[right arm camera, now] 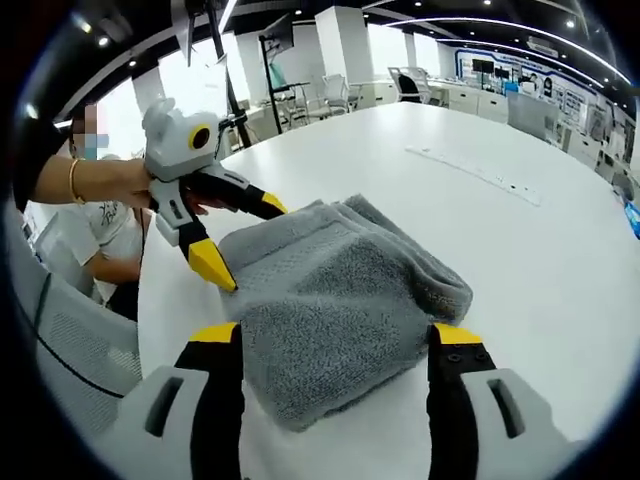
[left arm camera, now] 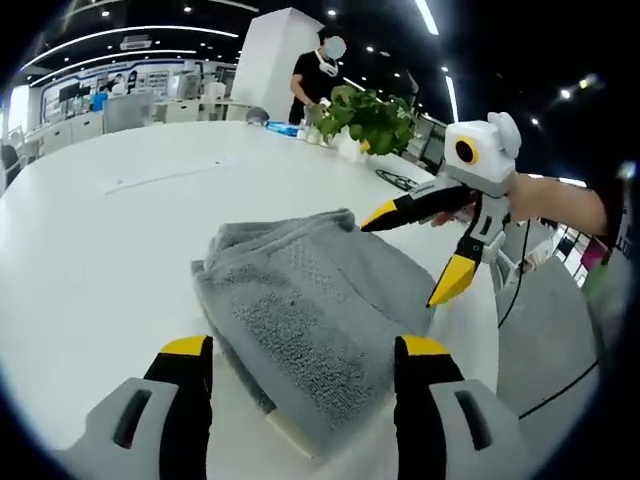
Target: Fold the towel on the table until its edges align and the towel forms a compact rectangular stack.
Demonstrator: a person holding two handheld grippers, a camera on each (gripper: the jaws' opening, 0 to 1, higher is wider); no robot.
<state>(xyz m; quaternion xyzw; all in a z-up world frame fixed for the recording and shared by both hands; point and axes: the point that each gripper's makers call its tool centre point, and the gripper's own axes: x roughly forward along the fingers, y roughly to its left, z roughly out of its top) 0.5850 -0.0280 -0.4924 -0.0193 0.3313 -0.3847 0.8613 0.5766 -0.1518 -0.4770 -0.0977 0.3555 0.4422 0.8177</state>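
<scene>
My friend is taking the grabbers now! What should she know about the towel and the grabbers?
Left gripper: jaws open, empty, hovering at one side of the towel.
Right gripper: jaws open, empty, hovering at the opposite side.
Towel: grey, lying on the white table, already folded into a thick layered bundle. Neither gripper grips it.
Done: the main folds are in; it is a rough compact rectangle.
Left: edges look a bit uneven and the layers puffy, so probably tidy the corners and press it flat, then check that the edges line up. Keep it in the middle of the table.
</scene>
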